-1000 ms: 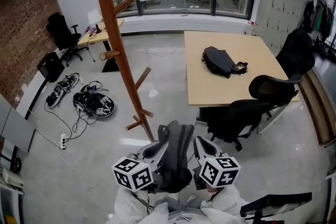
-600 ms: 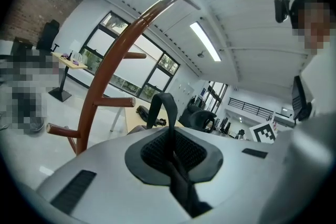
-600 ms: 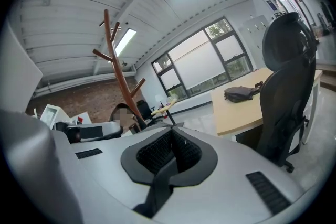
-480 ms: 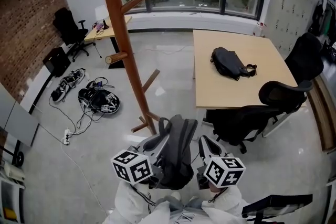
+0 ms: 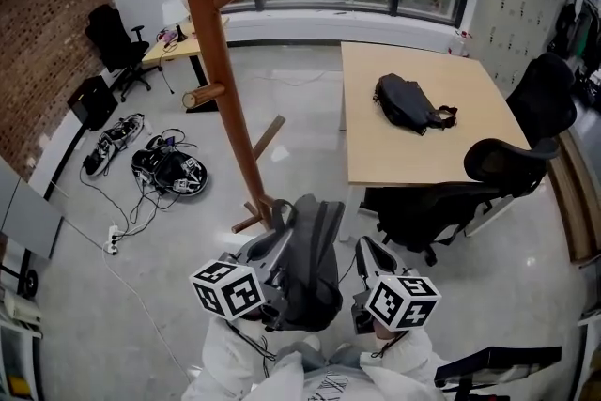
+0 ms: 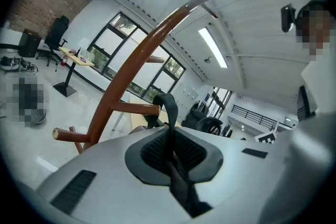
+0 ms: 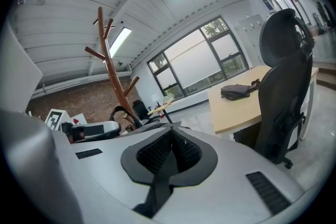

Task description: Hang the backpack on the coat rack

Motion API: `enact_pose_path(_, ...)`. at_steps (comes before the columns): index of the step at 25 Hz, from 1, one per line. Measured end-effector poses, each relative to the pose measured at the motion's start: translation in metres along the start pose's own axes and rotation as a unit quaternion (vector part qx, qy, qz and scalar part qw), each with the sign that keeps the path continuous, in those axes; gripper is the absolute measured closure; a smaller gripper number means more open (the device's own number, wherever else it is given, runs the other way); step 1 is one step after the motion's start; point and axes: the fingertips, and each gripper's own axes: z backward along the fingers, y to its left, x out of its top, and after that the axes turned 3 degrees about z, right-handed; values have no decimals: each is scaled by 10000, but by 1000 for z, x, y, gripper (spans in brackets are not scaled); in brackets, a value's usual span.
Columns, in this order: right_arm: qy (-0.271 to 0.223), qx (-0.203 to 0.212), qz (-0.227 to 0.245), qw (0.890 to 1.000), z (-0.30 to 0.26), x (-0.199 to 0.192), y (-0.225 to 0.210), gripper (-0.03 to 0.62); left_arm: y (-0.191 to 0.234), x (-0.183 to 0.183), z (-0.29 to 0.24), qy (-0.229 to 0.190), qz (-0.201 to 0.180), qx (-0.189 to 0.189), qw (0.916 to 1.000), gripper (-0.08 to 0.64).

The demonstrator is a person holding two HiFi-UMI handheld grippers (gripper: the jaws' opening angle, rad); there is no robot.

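Dark grey fabric backpack (image 5: 305, 268) at 6 o'clock, now closer to brown wooden coat rack (image 5: 222, 80) at 11. Left gripper (image 5: 272, 251) jaws pinch its black strap (image 6: 169, 113); right gripper (image 5: 364, 256) jaws pinch another strap. Approach nearly done, lift prob. next.

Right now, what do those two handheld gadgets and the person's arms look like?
The left gripper and right gripper are light grey plastic shells, each with two jaws lined with black textured pads. Each carries a white cube printed with black square markers. The person's sleeves are white.
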Motion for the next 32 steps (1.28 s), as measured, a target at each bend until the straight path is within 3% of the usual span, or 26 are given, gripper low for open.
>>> enact_pose_path(17,241,-287,-2,9993,-10,-20,6,580,43,-3,3,-13,399,84,9992,545)
enact_pose_path(25,337,-509,-159,9980,-9,-37,-2,580,57,-5,2,45,223,213,9995,545)
enact_pose_path(32,414,-652,-241,9967,-7,-48,-7,580,71,-9,1,92,-152,524,9985,545)
